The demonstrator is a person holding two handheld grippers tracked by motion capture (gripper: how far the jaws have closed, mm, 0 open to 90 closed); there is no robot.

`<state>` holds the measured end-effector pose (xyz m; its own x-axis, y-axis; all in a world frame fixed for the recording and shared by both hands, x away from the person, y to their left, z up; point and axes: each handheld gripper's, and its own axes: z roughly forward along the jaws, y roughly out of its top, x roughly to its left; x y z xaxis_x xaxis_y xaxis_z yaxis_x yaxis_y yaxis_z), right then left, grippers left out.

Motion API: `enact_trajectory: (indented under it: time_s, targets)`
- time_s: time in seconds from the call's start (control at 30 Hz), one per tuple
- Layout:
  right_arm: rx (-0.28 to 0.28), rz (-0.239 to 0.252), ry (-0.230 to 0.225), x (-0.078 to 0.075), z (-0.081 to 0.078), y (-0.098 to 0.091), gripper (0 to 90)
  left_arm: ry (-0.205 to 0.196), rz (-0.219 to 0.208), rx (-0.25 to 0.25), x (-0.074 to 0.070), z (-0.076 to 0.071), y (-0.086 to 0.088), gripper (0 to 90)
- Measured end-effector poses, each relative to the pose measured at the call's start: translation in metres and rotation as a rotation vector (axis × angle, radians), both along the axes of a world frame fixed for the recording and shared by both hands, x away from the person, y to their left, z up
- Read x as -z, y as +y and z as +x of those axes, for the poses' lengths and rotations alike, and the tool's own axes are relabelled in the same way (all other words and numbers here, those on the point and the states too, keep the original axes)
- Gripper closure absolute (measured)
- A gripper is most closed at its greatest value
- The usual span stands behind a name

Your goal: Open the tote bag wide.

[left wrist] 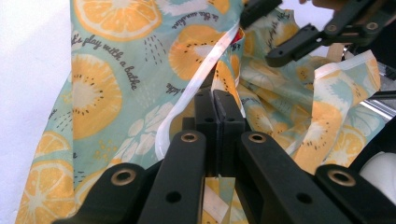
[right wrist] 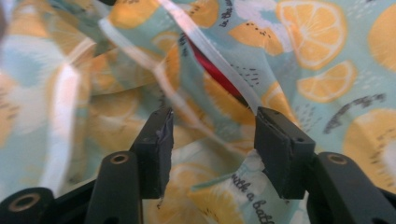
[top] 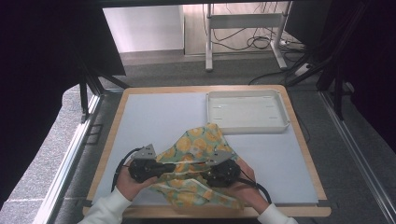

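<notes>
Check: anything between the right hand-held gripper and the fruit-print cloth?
Nothing visible. The right hand-held gripper has its jaws apart right at the fruit-print cloth, folds lying between them. The left hand-held gripper is shut on the cloth's white-edged hem.

Bunched cloth covers near middle of surface, both tongs at it: left tongs, right tongs. Far left of surface bare, open passage. White tray blocks far right corner. Bare strip between cloth's far tip and tray narrow. Right edge near tray open.
</notes>
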<state>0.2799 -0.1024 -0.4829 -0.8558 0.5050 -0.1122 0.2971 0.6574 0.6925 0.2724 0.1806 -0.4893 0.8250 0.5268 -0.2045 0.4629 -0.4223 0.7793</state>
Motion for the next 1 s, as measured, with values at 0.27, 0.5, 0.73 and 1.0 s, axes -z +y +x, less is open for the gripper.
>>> enact_trajectory:
  time_s: [0.27, 0.5, 0.73, 1.0]
  targets:
    - [-0.083, -0.059, -0.002, 0.0, 0.015, 0.008, 43.3, -0.002, -0.005, -0.004, -0.001, 0.0, 0.001, 90.0]
    - [-0.097, -0.125, 0.01, 0.008, 0.018, 0.01, 53.4, 0.0, -0.007, -0.004, 0.0, 0.0, 0.002, 90.0]
    - [-0.06, -0.111, 0.027, 0.007, 0.021, 0.004, 77.9, -0.002, -0.008, -0.007, -0.001, -0.001, 0.004, 90.0]
    - [-0.068, -0.055, 0.043, -0.005, 0.017, -0.01, 88.5, -0.009, -0.014, -0.012, -0.001, -0.001, 0.004, 90.0]
